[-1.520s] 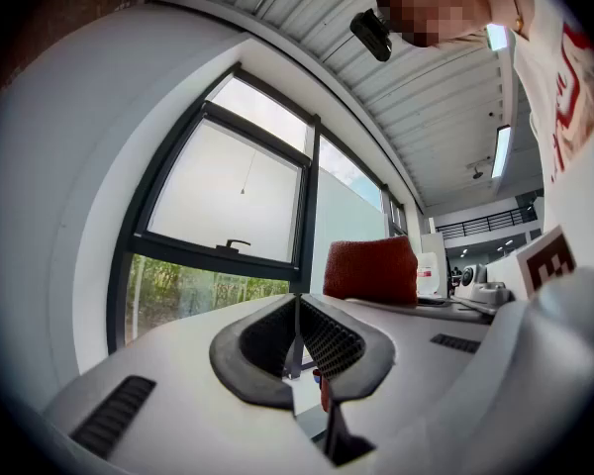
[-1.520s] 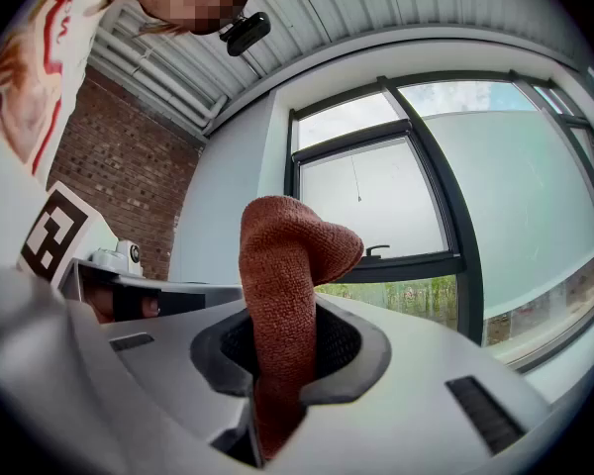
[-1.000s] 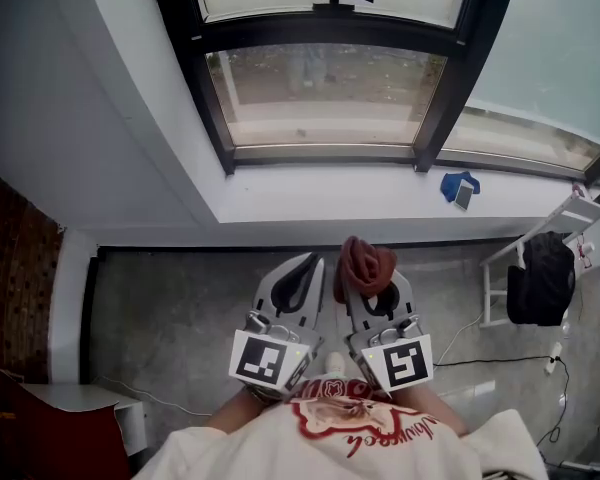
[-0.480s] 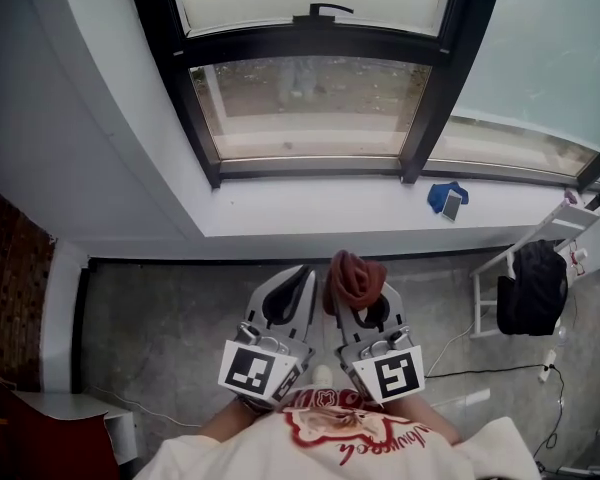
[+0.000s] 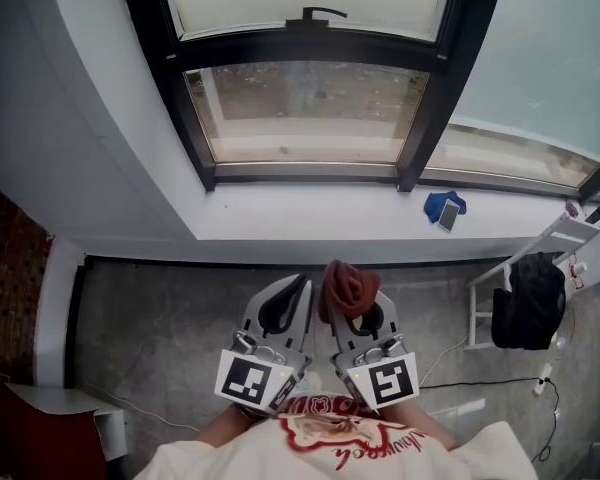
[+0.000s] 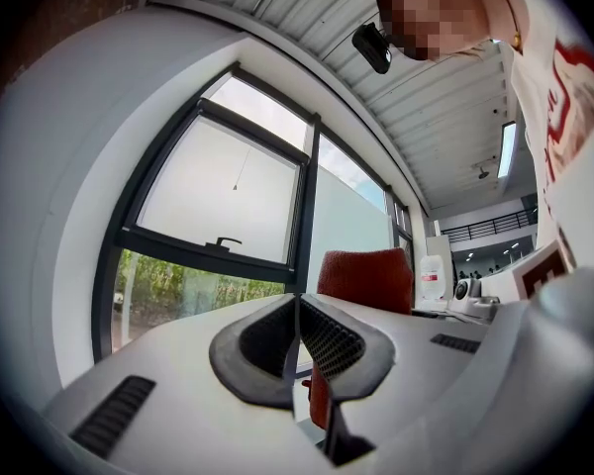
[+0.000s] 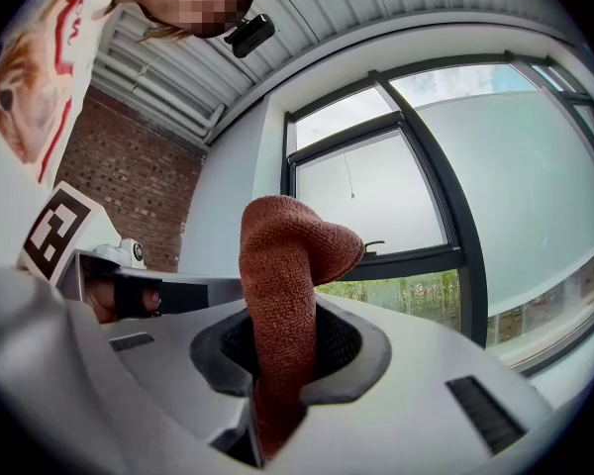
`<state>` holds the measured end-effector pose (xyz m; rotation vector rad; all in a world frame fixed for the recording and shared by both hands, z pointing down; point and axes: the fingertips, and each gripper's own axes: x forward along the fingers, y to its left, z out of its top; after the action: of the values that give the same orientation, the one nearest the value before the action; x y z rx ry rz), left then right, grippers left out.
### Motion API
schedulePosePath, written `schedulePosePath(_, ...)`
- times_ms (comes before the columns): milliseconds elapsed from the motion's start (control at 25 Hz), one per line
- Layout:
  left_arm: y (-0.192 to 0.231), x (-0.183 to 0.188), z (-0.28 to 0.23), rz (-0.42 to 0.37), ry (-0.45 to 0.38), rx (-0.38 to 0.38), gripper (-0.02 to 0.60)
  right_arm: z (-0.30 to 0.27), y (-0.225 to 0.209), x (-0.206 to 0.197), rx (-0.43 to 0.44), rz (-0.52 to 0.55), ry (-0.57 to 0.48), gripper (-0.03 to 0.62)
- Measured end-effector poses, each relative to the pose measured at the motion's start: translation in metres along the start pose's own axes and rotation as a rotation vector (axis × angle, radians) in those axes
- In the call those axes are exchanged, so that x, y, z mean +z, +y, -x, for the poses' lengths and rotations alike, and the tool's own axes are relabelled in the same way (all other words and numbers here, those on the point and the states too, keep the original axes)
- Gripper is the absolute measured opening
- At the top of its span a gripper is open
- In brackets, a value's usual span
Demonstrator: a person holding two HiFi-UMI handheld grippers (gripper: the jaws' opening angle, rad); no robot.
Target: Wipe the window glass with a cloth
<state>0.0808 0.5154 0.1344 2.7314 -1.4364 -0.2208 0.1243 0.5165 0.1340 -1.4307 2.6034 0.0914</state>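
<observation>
Item: cloth (image 7: 282, 265), rust-red, nubbly weave, bunched into a wad. Location: pinched in my right tool (image 5: 358, 310), whose jaws are closed on its lower part, with the rounded top standing proud of the tips and flopping to one side. Left tool (image 5: 298, 293): jaws pressed together, nothing between them, held just beside the right. Both hang low over the floor, well short of the glass (image 5: 305, 108), which sits in a dark frame behind a pale sill (image 5: 280, 213). Handling, by my estimate: light, soft and limp, no risk of damage, likely to drag rather than slide on the pane. The present hold near the base looks right to me, since it leaves a padded head to meet the glass; a shallower pinch could let it pull free under pressure. Wiping not yet begun; the cloth is apart from the pane.
</observation>
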Motion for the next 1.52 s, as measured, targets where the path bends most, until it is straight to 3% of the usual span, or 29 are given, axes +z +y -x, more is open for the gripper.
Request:
schedulePosePath(440,0.040,-0.005,-0.055,-0.003,-0.013,-0.008,0.021,-0.053,-0.036,-0.006,-0.023,0.031,-0.010,0.084)
schedulePosePath(1200,0.224,-0.004,-0.264,0.013,0.011,-0.071,0.021,-0.291,-0.156,-0.046,-0.110,0.040,0.019,0.084)
schedulePosePath(1520,0.240,-0.019,-0.315,0.040,0.048,-0.110,0.021,-0.325,-0.196,-0.057,-0.147,0.068,0.054,0.084)
